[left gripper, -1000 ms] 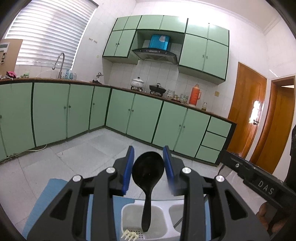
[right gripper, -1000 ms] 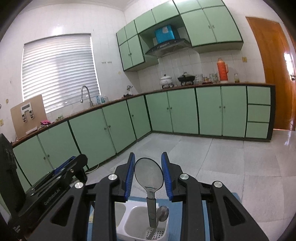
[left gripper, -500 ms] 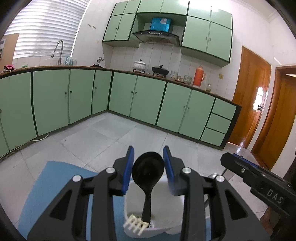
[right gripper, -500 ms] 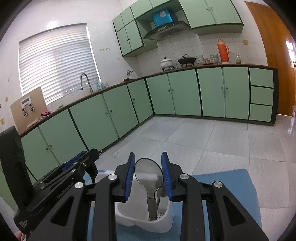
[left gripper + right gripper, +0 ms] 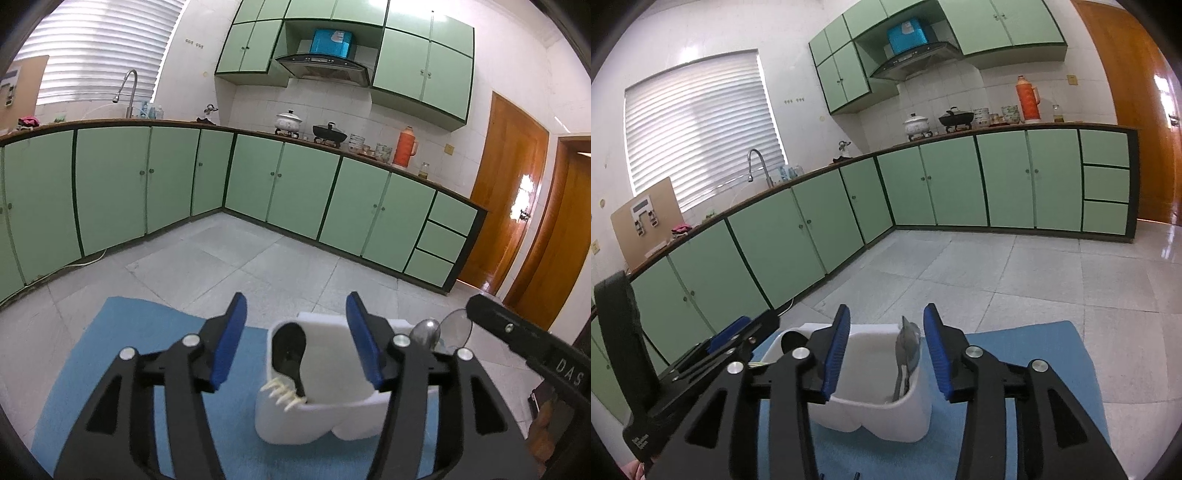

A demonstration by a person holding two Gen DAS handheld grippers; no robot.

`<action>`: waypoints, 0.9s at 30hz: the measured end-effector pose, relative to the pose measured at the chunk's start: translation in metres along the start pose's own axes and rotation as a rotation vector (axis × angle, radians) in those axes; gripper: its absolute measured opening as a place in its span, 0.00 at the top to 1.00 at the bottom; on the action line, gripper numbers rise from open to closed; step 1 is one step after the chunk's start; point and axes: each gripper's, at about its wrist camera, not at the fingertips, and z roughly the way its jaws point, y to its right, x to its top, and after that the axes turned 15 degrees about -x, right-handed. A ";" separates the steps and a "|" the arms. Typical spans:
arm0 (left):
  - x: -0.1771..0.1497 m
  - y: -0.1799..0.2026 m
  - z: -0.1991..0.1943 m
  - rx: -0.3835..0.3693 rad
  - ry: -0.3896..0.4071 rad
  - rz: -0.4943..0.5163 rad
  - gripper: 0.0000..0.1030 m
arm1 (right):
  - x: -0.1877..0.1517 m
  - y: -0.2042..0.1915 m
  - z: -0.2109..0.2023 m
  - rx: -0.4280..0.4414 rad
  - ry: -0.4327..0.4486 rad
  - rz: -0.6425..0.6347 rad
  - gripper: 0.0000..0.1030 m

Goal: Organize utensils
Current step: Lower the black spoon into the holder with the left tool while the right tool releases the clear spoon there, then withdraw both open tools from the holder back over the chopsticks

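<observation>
Kitchen; hand-held gripper (image 5: 524, 343) label ("DAS")

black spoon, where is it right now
In the left wrist view, the black spoon stands in the left compartment of the white caddy, beside a cream fork.

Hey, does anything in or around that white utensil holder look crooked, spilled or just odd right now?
Nothing stands out. The white utensil holder stands upright on the blue mat, the black spoon and metal spoons resting inside different compartments.
</observation>
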 end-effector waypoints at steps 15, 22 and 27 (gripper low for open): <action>-0.044 0.022 -0.085 0.039 -0.046 0.056 0.11 | -0.060 0.025 -0.073 -0.098 -0.023 -0.021 0.26; -0.081 0.021 -0.122 0.074 -0.132 0.040 0.09 | -0.092 0.045 -0.103 -0.098 -0.098 0.020 0.24; -0.107 0.022 -0.146 0.093 -0.178 0.047 0.09 | -0.122 0.054 -0.122 -0.120 -0.154 0.017 0.24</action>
